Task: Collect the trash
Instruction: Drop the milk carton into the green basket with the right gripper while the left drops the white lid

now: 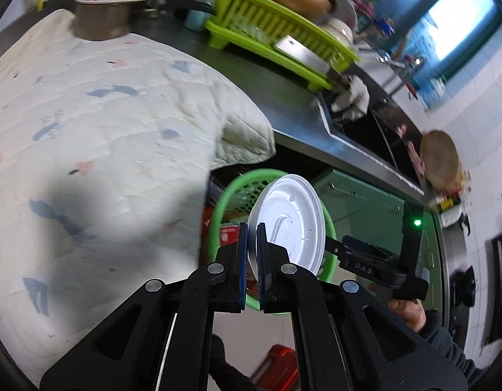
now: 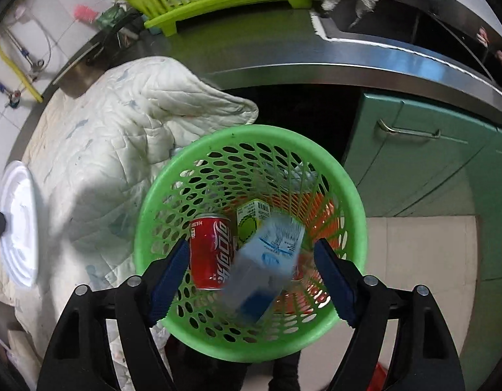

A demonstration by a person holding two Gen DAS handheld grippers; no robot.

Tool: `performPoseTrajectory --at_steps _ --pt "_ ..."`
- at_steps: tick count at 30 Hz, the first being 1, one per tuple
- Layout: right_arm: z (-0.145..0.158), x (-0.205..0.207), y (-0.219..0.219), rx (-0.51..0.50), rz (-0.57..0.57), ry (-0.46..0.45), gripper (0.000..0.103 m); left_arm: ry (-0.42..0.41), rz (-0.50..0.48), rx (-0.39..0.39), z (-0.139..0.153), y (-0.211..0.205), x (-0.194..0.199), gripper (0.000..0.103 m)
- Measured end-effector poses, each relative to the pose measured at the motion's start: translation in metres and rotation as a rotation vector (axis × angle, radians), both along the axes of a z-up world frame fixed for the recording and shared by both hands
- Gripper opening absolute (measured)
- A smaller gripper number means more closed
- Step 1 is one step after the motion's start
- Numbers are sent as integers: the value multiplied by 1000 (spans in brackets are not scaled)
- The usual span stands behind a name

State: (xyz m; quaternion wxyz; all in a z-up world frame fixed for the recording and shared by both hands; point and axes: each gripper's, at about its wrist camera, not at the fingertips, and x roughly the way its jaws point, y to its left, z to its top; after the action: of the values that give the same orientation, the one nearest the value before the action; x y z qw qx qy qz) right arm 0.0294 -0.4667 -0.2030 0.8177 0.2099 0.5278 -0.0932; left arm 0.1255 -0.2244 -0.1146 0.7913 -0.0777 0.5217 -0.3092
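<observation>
My left gripper (image 1: pixel 252 231) is shut on the edge of a white plastic lid (image 1: pixel 293 215), held upright just above the green mesh basket (image 1: pixel 218 208). The same lid (image 2: pixel 20 224) shows at the left edge of the right wrist view. My right gripper (image 2: pixel 252 251) is open over the basket (image 2: pixel 251 133). A blurred light-blue carton (image 2: pixel 267 260) lies between its jaws, clear of both pads, inside the basket mouth. In the basket lie a red cola can (image 2: pixel 212 251) and a green-and-white carton (image 2: pixel 251 218).
A quilted white cloth (image 1: pixel 104 123) covers the surface left of the basket. Behind it runs a steel counter (image 2: pixel 316 62) with a lime dish rack (image 1: pixel 277 32), a pot (image 1: pixel 104 16) and a sink (image 2: pixel 397 22). A green cabinet (image 2: pixel 413 163) stands to the right.
</observation>
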Motion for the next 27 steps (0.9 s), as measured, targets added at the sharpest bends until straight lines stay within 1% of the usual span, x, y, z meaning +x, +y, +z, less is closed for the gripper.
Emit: performPoseTrajectory --at_steps 4,8,14,17,19,21,22,23,24,26,27 --pt "13 -18 -6 23 -21 -44 78 17 -37 28 -10 -27 -2 4" --pt "31 -40 -11 32 -32 -92 82 42 -67 54 -21 -51 1 4" --pt "55 -74 -13 -20 -37 -152 83 89 -118 102 -45 -90 -1 5" --pt "60 -87 -13 -33 -36 -167 83 113 -145 134 -61 -108 -6 5" --pt "62 -94 -13 -36 -38 -171 83 132 -157 140 -68 -115 -8 6" --pt "63 -99 -12 -41 -38 -177 83 133 -169 148 -72 -122 -10 7" --pt "63 -101 -12 -45 -37 -178 84 134 -174 146 -73 -123 -11 9" --pt "63 -102 -11 -45 -36 -179 84 136 -175 152 -73 -126 -12 17" --pt "64 -103 -11 -45 -35 -182 84 137 -177 149 -74 -128 -12 27" --pt "66 -104 -10 -55 -36 -187 84 126 -180 144 -72 -131 -14 37" --pt "67 -105 -9 -57 -34 -189 84 115 -182 154 -70 -131 -15 42"
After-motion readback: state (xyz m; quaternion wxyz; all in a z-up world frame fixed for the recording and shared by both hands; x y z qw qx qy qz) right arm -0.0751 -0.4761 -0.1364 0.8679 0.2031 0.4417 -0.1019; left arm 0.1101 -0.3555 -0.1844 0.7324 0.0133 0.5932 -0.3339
